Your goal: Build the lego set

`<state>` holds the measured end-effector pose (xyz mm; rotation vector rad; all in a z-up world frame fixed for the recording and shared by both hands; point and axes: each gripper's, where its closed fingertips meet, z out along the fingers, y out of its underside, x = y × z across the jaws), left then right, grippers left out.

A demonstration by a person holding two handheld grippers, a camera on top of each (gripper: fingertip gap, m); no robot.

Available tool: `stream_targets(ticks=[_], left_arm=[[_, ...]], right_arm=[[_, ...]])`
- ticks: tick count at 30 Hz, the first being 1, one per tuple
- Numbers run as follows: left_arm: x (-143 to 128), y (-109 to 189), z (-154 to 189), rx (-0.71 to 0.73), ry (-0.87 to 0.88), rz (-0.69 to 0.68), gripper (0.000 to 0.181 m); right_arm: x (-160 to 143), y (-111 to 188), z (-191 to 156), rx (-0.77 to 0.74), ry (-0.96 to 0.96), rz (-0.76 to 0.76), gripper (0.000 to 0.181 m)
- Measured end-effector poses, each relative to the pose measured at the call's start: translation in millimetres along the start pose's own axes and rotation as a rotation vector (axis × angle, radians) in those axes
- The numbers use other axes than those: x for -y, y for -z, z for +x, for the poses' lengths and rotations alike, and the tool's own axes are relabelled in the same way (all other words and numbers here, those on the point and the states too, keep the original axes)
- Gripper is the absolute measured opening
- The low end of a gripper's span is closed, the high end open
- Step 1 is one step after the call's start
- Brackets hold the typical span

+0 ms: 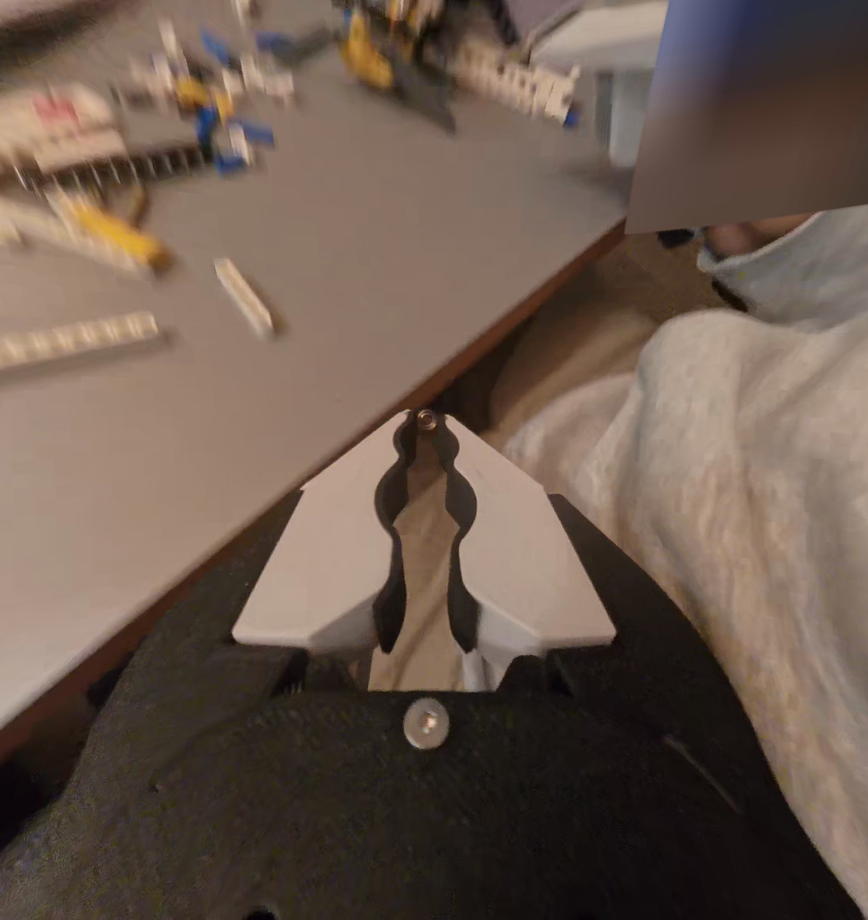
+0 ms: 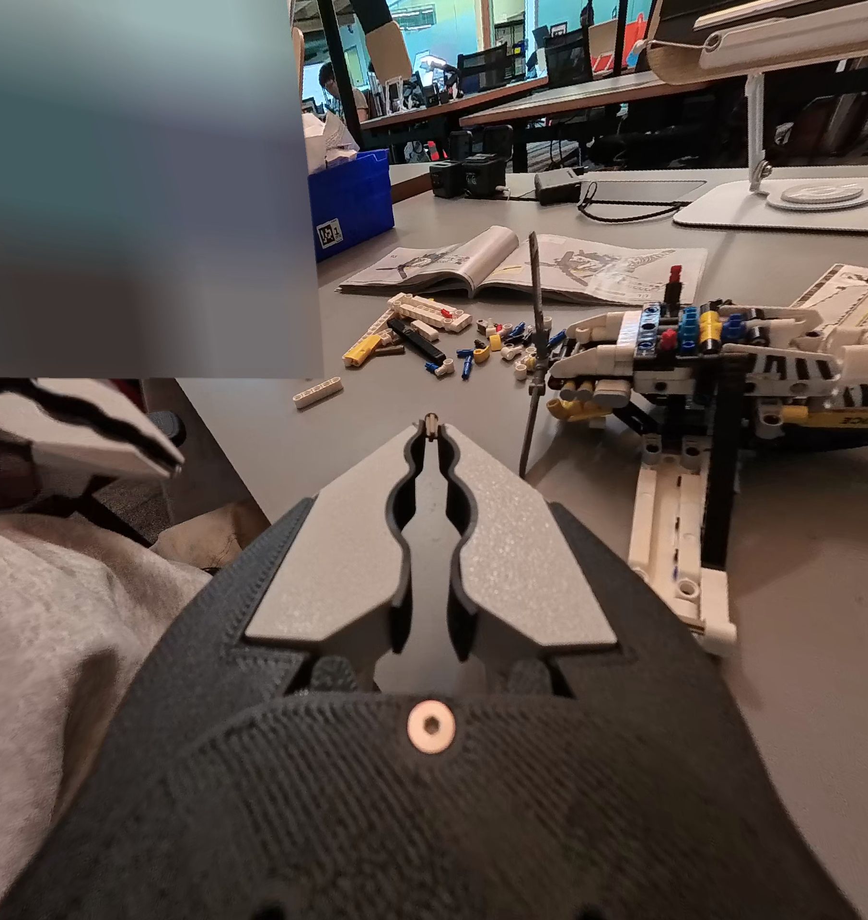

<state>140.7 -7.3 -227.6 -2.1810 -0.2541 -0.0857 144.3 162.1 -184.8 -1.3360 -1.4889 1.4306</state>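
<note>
My right gripper (image 2: 431, 432) is shut on a small cream pin (image 2: 431, 426) and holds it above the grey table, near its front edge. A part-built white, black and yellow lego model (image 2: 695, 358) stands to its right. Loose small pieces (image 2: 471, 343) lie beyond the tips. My left gripper (image 1: 426, 423) is shut on a tiny grey round piece (image 1: 427, 419) and sits over the table's edge. It also shows in the right wrist view (image 2: 170, 468), off to the left. The left wrist view is motion-blurred, with white beams (image 1: 245, 296) on the table.
An open instruction booklet (image 2: 521, 269) lies behind the loose pieces. A blue bin (image 2: 352, 199) stands at the back left, with a white lamp base (image 2: 795, 204) at the back right. A person's grey sleeve (image 1: 720, 473) lies beside the table's brown edge (image 1: 471, 358). About 20 cm separates my left fingertips from my right.
</note>
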Motion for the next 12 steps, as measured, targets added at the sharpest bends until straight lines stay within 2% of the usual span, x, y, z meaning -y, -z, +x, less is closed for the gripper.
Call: stream_targets(ticks=[4,6,8,12], left_arm=[[48,-19,-6,0.03,-0.123,0.098,0.008],[64,-32,-3,-0.025,-0.109,0.136,0.008],[81,-42,6,-0.149,-0.009,0.188,0.007],[117,-46,23,-0.566,0.412,0.307,0.006]], right_arm=[[0,1,-1,0.005,0.002,0.001,0.003],[0,0,-3,0.011,0.001,0.002,0.003],[-2,-3,-9,0.031,0.0,-0.011,0.003],[0,-10,-29,0.088,0.054,-0.005,0.003]])
